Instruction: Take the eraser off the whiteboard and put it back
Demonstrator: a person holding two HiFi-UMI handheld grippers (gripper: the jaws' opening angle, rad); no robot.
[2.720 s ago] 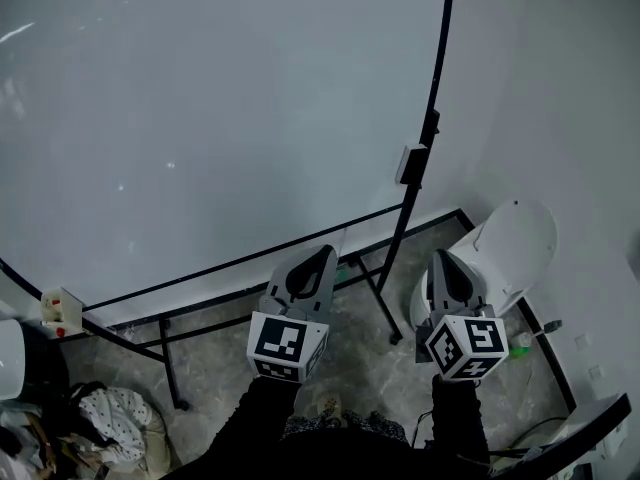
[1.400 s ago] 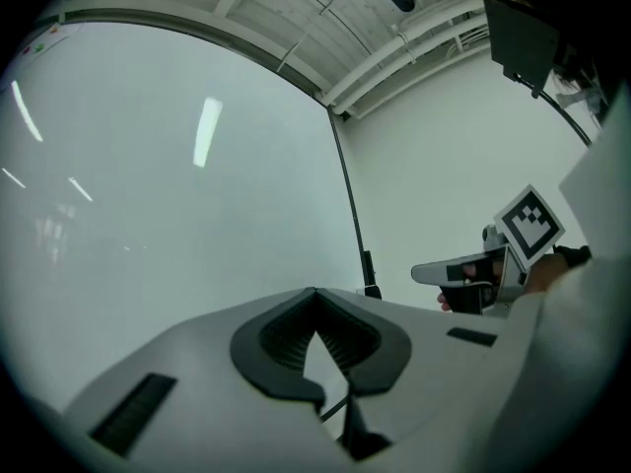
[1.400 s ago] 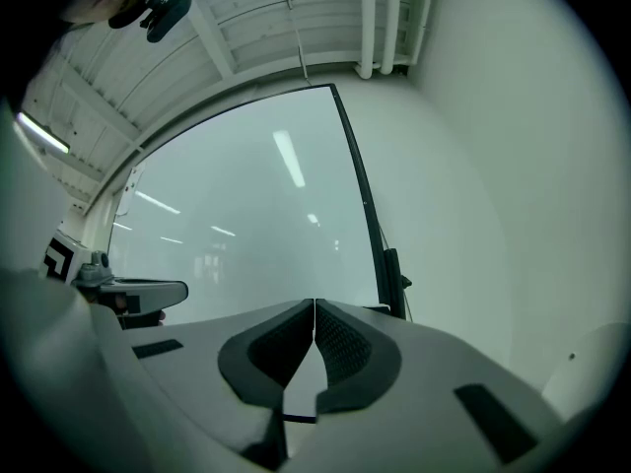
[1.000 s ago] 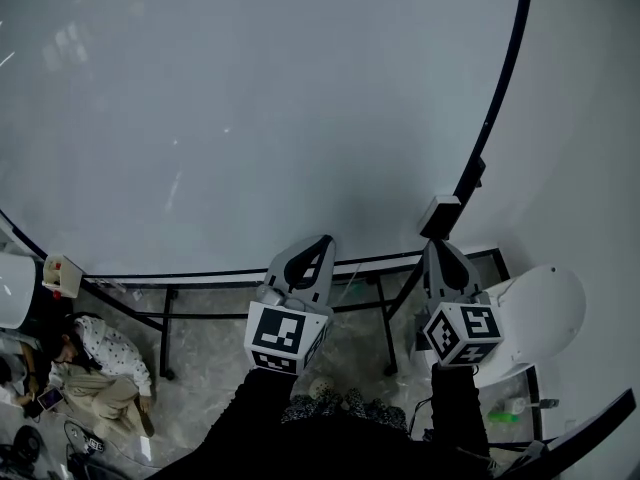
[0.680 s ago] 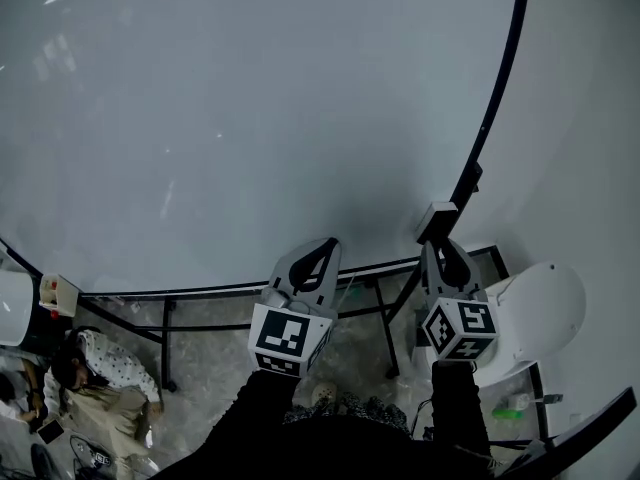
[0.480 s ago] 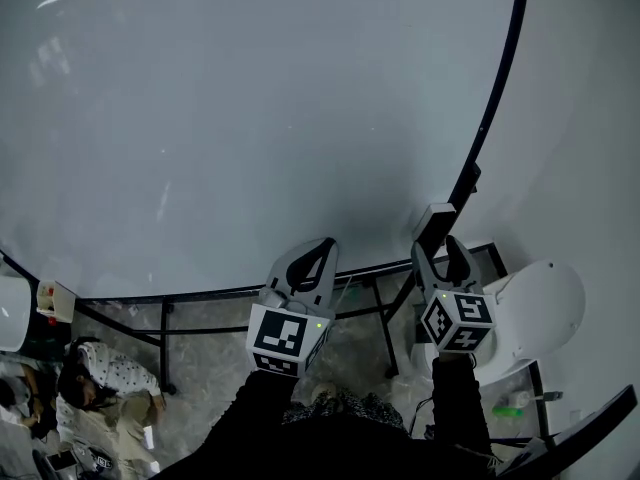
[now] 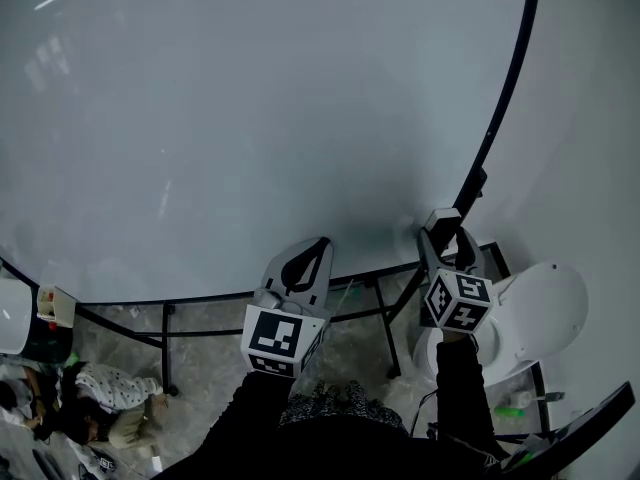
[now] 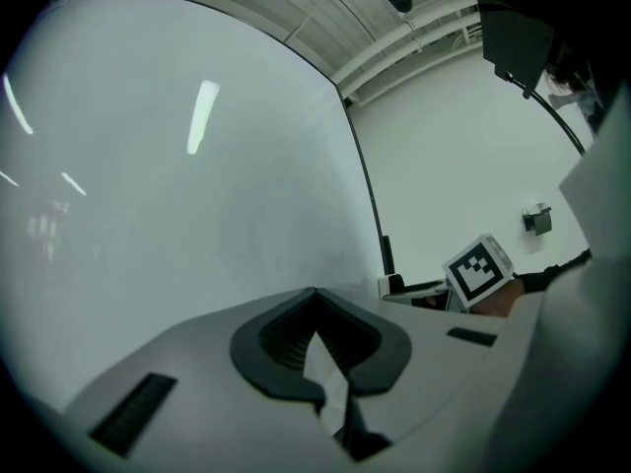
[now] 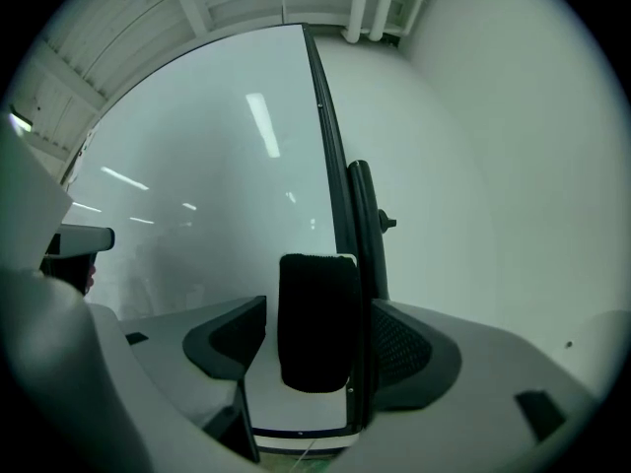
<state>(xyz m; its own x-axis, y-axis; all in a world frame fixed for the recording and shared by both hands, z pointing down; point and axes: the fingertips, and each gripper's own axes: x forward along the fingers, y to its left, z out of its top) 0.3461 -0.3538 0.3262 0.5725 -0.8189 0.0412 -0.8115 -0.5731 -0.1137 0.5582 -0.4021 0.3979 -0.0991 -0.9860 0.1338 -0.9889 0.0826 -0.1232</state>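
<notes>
The eraser (image 7: 441,219), white-backed with a black felt face (image 9: 317,323), clings to the whiteboard (image 7: 250,118) low on its right side, beside the black frame (image 7: 500,108). My right gripper (image 7: 447,238) points at it. Its jaws have just been opening and now stand wide, with the eraser between them (image 9: 320,308). A gap shows on the left side, and the pads do not press. My left gripper (image 7: 303,264) hovers farther left near the board's bottom edge, shut and empty (image 8: 315,299). In the left gripper view the eraser (image 8: 391,286) and the right gripper's marker cube (image 8: 480,271) appear at the right.
Below the board run the black stand legs (image 7: 165,348) over a stone floor. A white rounded object (image 7: 545,313) sits at the right by the white wall. A person (image 7: 100,398) is on the floor at lower left. A small box (image 7: 55,306) rests near the board's left end.
The right gripper, shut and below the eraser before, has moved up to it and spread its jaws around it. The left gripper has barely shifted.
</notes>
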